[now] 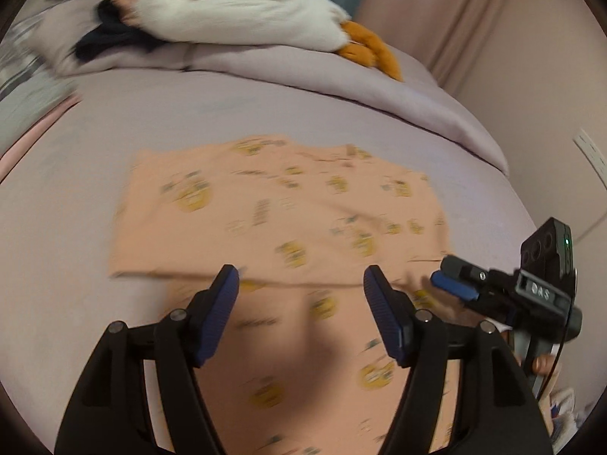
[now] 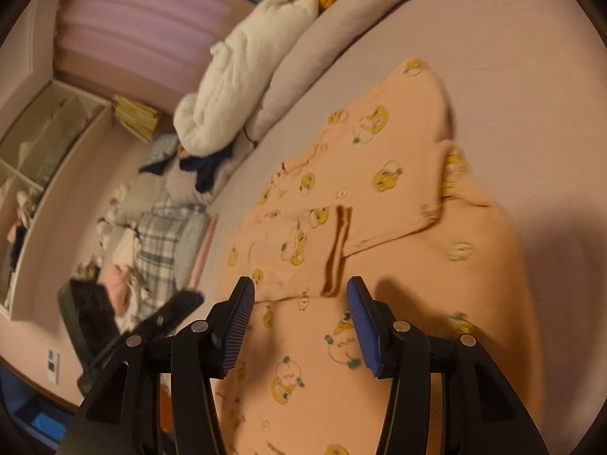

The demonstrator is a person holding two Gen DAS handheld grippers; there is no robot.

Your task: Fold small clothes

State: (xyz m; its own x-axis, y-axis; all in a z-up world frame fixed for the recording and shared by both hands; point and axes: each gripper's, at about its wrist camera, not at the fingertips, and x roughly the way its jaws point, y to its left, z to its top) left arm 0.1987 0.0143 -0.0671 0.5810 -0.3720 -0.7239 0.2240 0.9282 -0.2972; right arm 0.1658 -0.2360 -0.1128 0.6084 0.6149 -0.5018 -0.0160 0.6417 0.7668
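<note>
Lilac bedding fills the room behind my two grippers, with a white plush toy lying on the rumpled duvet far beyond the jaws. Below my left gripper, its blue pads apart and holding nothing, the peach top with its yellow cartoon print lies spread on the sheet, one folded layer reaching ahead of the fingertips. My right gripper hovers over the same garment, jaws likewise apart and empty, a folded sleeve cuff just ahead of them.
</note>
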